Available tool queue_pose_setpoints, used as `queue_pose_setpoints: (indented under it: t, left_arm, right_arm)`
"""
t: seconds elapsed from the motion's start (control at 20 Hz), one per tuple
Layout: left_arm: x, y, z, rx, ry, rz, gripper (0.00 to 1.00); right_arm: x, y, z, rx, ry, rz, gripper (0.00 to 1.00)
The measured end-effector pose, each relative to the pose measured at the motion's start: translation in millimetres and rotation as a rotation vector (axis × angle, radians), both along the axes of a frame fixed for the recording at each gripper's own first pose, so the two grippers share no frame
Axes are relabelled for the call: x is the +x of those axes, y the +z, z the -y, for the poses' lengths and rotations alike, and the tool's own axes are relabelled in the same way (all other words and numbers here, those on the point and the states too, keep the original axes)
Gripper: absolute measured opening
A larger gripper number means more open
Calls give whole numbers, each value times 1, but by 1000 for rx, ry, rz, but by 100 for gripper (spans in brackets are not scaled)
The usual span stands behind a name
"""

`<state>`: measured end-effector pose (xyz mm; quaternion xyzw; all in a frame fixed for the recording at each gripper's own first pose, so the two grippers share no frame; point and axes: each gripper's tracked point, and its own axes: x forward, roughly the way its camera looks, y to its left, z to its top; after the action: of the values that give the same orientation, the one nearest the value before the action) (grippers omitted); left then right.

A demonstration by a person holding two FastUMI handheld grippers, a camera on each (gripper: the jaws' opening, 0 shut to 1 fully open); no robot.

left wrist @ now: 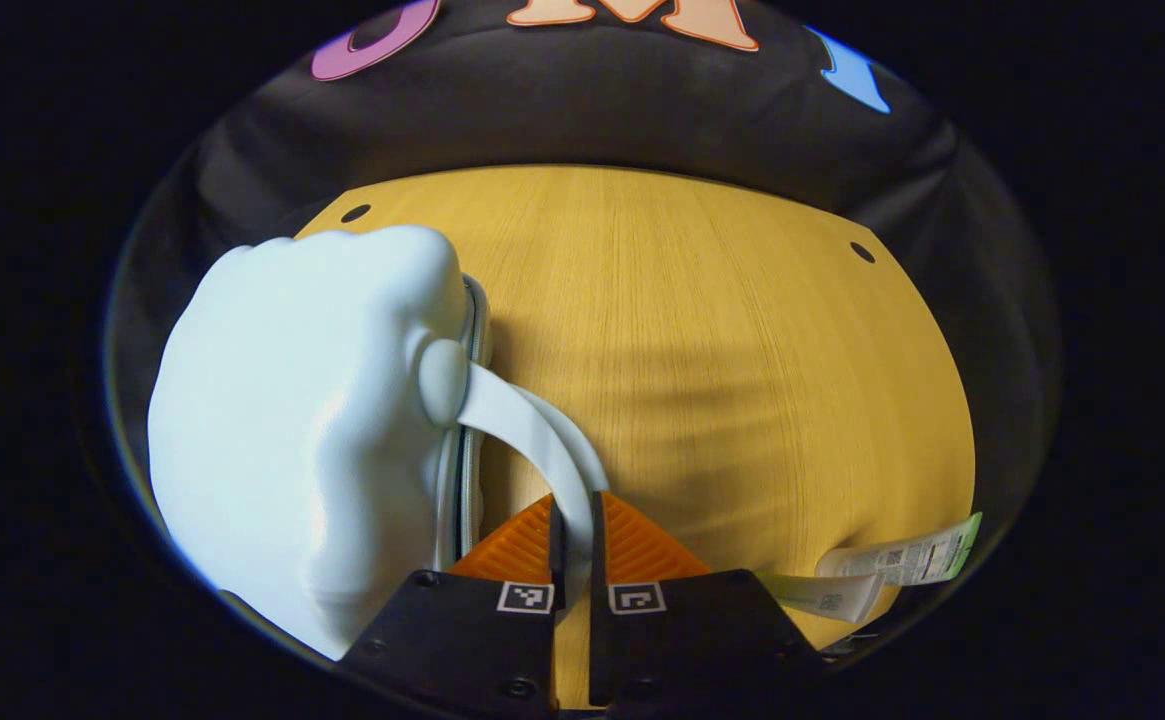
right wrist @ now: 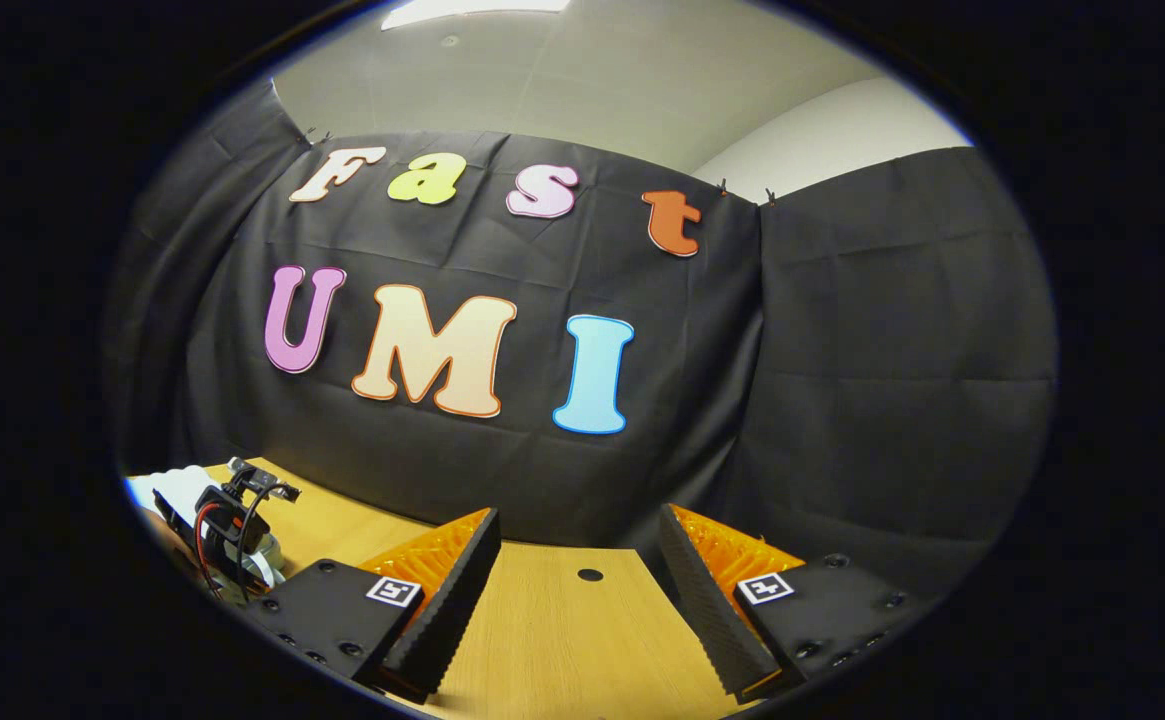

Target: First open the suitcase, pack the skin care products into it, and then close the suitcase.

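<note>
Left gripper (left wrist: 572,545) of mine is clamped on the suitcase handle (left wrist: 532,430); the pale blue suitcase (left wrist: 292,420) stands on the wooden table (left wrist: 722,350). Right gripper (right wrist: 577,600), above that table, is spread apart, holding nothing.

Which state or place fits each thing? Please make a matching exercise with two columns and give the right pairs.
Things:
1. left gripper
2. right gripper
3. suitcase
4. sachets

States or places:
A. open, holding nothing
B. lying on the table near its right edge in the left gripper view
C. shut on the suitcase handle
D. pale shell, closed, left of the left gripper's fingers

Pairs: 1-C, 2-A, 3-D, 4-B
</note>
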<state>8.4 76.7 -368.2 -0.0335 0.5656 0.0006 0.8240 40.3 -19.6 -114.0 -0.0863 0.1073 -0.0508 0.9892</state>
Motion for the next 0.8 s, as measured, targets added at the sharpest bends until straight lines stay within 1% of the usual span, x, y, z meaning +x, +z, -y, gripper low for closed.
queue_pose_setpoints:
  t: [0.1, 0.15, 0.25, 0.35, 0.45, 0.6, 0.8]
  left_arm:
    - [0, 1, 1, 11, -4, -5, 4]
    - [0, 3, 1, 18, -20, -2, 2]
    - [3, 11, 2, 46, -53, 15, 0]
    - [3, 19, 5, 59, -66, 28, 0]
    - [6, 31, 7, 41, -60, 45, 0]
    - [10, 53, 6, 54, -79, 75, 0]
    - [12, 76, 7, 50, -78, 105, 0]
  right_arm:
    - [0, 0, -2, 9, 1, 5, 99]
    - [-1, 1, -3, 14, 3, 10, 99]
    - [-3, 1, -4, 21, 9, 14, 99]
    - [-3, -2, -4, 32, 11, 13, 99]
    - [-3, -5, -8, 51, 18, 9, 99]
    - [-2, -3, -13, 64, 34, 15, 99]
    - [-1, -2, -21, 87, 52, 30, 99]
